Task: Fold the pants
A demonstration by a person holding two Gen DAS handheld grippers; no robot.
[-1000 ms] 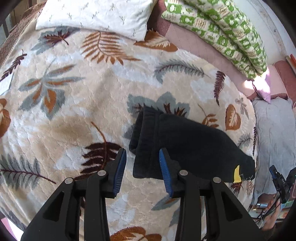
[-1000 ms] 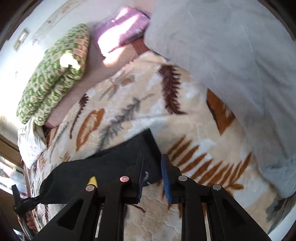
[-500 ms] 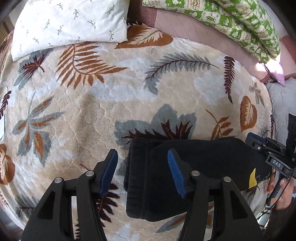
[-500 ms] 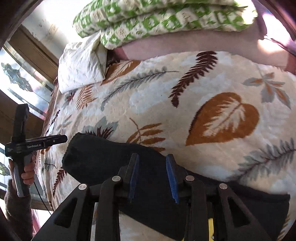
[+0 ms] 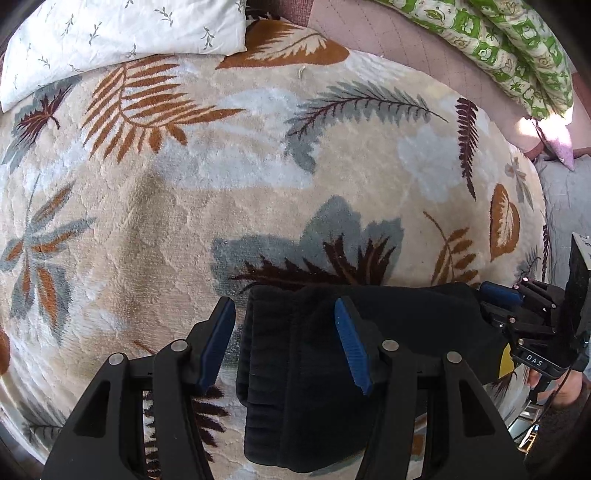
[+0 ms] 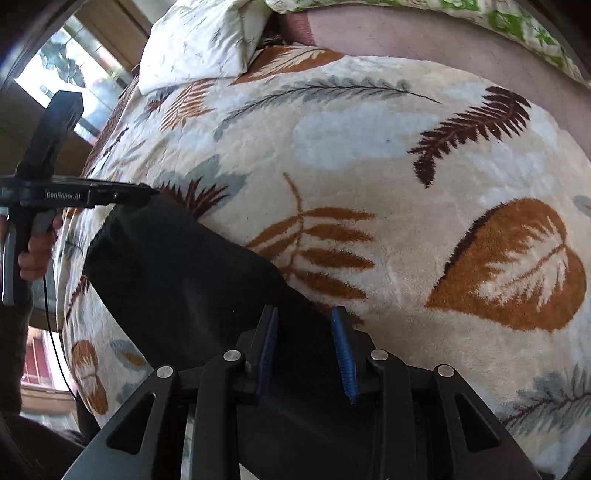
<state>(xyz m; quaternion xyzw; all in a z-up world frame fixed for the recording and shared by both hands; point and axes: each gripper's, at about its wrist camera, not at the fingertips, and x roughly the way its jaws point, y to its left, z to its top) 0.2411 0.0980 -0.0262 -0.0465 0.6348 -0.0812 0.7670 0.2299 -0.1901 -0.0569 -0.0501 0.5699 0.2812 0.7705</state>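
At 6 o'clock in the left wrist view, our left claw (image 5: 284,345) stands with its blue pads apart over the ribbed end of the folded black pants (image 5: 369,332), one pad on either side of that end and neither pressing it. In the right wrist view our right claw (image 6: 306,350) also stands parted at the other end, the dark cloth (image 6: 184,280) running from between its pads toward 10 o'clock. Beyond, the leaf-print blanket (image 5: 221,184) spreads over the bed, with a white pillow (image 5: 129,33) at 11 o'clock and a green quilt (image 5: 509,44) at 1 o'clock.
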